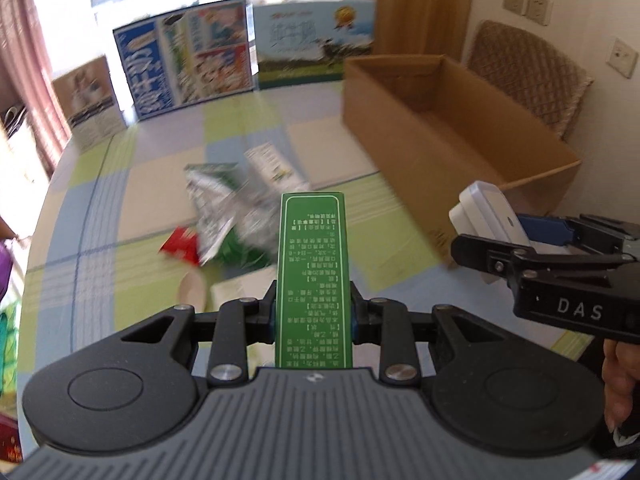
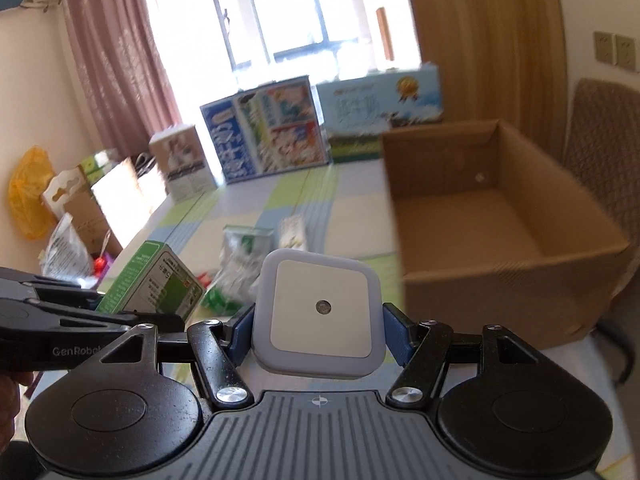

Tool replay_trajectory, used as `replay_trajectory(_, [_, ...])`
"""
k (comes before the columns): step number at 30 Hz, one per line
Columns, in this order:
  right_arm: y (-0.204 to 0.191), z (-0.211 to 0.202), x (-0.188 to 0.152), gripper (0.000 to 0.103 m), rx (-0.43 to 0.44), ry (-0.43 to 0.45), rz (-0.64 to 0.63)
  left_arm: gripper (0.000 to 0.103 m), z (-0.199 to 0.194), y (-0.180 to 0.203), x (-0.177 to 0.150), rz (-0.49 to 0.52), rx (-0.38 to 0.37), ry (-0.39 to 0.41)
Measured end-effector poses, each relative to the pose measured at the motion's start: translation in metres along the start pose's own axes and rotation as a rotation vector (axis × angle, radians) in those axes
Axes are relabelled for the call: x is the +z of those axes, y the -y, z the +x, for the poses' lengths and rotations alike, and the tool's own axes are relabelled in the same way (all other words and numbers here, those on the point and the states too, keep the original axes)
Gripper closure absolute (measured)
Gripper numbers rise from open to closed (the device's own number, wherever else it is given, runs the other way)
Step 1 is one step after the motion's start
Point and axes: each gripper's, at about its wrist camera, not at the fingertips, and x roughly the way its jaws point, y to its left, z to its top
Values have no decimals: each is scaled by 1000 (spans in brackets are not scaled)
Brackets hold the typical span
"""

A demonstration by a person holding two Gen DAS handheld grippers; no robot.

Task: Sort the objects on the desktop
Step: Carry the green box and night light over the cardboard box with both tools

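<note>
Pinching a narrow green cardboard carton (image 1: pixel 314 280) printed with white text, the left gripper (image 1: pixel 313 312) has its blue pads pressed against the carton's two long sides, and the carton juts forward past the fingertips, lifted clear of the table. To this gripper's right and a little ahead, the right gripper (image 1: pixel 532 236) clamps a square white plastic night light with rounded corners (image 1: pixel 486 210); in the right wrist view the same light (image 2: pixel 320 314) sits squarely between the blue pads (image 2: pixel 394 334), its pale face with a small round sensor turned toward the camera, and the jaws stand partly spread to its width.

Ahead of and below both grippers, a loose heap of crinkled silver and green packets (image 1: pixel 228 208) lies on the green, blue and cream checked tablecloth (image 1: pixel 160 208), with a small red packet (image 1: pixel 180 246) at its near left edge. Ahead and to the right of both grippers stands an open brown cardboard box (image 2: pixel 500 240), flaps up, its inside bare. Beyond it, at the table's far edge, printed cartons (image 1: pixel 188 52) stand upright.
</note>
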Motion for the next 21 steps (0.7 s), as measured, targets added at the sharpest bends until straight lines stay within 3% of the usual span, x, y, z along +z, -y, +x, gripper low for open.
replay_trajectory(7, [61,-11,54,40,-101,41,-13,78,12,56,56,77,-95,58])
replay_trajectory(11, [92,1,74,40,-138,18,-21,78,25,83,83,106,-139,77])
replay_trajectory(21, [136,30,76,40,-195,-50,-80,78,80,118,123,115,-210,69])
